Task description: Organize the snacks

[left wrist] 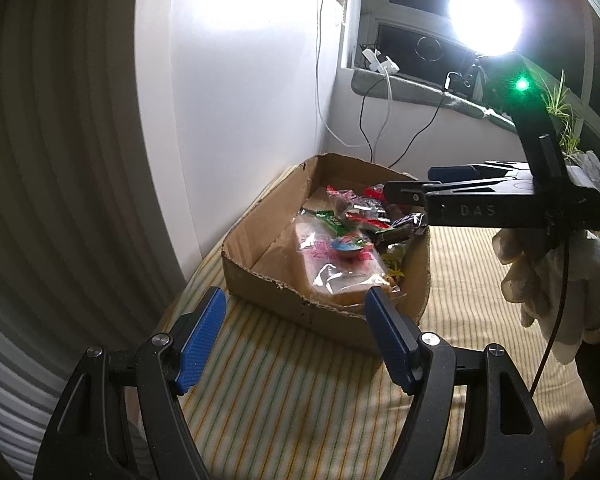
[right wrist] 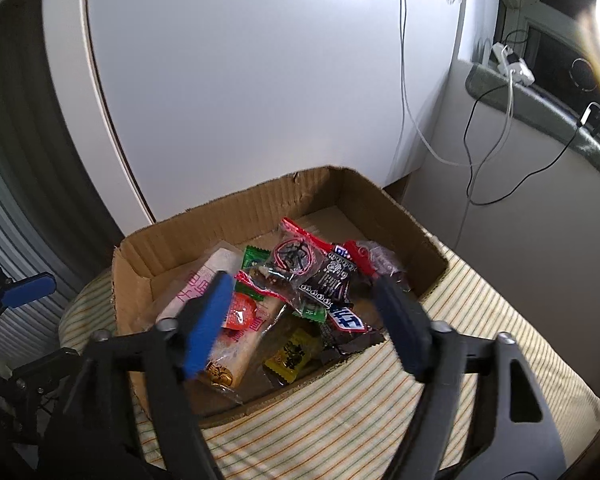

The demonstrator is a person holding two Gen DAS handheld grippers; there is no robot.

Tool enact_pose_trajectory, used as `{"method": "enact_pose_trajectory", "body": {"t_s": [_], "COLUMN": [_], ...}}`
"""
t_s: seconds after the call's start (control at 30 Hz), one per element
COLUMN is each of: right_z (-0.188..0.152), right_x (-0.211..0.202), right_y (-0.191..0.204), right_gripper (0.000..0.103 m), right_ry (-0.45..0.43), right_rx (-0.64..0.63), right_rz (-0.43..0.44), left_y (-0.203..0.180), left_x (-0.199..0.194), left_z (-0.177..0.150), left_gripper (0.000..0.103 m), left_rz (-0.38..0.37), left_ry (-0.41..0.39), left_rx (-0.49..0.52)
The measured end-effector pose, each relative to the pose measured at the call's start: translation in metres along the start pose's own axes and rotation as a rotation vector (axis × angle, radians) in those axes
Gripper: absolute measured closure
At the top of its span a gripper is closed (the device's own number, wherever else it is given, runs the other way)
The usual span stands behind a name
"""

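Left wrist view is washed out at the upper right by a bright lamp [left wrist: 486,8], and the snacks [left wrist: 352,232] deep in the cardboard box [left wrist: 324,312] are partly hidden by its torn near wall. Right wrist view blurs its own claw, and the wrappers under its fingers are hard to read. The left claw [left wrist: 296,336] hovers low before the box, jaws wide and empty. The right claw [right wrist: 304,320] hangs over the box, tilted down, jaws wide with nothing between them; a white knit-gloved hand [left wrist: 556,280] holds it. The box is corrugated with ragged edges and sits on a striped cloth surface [right wrist: 340,420] near its far edge by the white wall. Inside lie glossy plastic packets, a long pale biscuit pack [right wrist: 228,320] and a yellow sachet [right wrist: 292,356].
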State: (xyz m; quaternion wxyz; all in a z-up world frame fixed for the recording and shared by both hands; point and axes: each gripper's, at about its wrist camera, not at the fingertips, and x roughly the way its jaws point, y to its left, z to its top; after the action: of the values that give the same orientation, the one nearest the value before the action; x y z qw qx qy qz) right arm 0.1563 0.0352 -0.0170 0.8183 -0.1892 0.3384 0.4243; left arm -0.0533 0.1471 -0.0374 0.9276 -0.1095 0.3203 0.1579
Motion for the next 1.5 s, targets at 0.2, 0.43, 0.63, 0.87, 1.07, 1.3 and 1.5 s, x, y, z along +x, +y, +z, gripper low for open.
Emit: {"method": "enact_pose_trajectory", "body": {"t_s": [0.2, 0.43, 0.63, 0.87, 1.07, 1.3, 1.5], "right_z": [-0.005, -0.017, -0.03, -0.046, -0.063, -0.074, -0.078], "right_x": [-0.017, -0.04, -0.06, -0.094, -0.11, -0.11, -0.111], "right_y": [-0.001, -0.006, -0.008, -0.001, 0.001, 0.001, -0.004], "right_gripper": [0.024, 0.024, 0.023, 0.0, 0.0, 0.0, 0.0], "right_ry": [-0.024, -0.053, -0.077, -0.162, -0.191, -0.175, -0.17], "right_rx": [0.003, 0.04, 0.076, 0.103, 0.149, 0.157, 0.172], "right_rz": [-0.039, -0.083, -0.093, -0.13, -0.141, -0.155, -0.166], "left_y": [-0.007, -0.015, -0.019, -0.024, -0.028, -0.036, -0.039], "left_x": [-0.007, -0.013, -0.018, -0.022, -0.023, -0.025, -0.025], "left_z": [0.002, 0.004, 0.004, 0.004, 0.004, 0.007, 0.007], "left_gripper": [0.031, 0.031, 0.028, 0.023, 0.023, 0.022, 0.022], "left_rz": [-0.001, 0.009, 0.019, 0.032, 0.037, 0.034, 0.032], "left_ry": [-0.021, -0.038, -0.042, -0.056, -0.056, -0.065, -0.065], "left_rx": [0.002, 0.008, 0.002, 0.002, -0.001, 0.012, 0.017]}}
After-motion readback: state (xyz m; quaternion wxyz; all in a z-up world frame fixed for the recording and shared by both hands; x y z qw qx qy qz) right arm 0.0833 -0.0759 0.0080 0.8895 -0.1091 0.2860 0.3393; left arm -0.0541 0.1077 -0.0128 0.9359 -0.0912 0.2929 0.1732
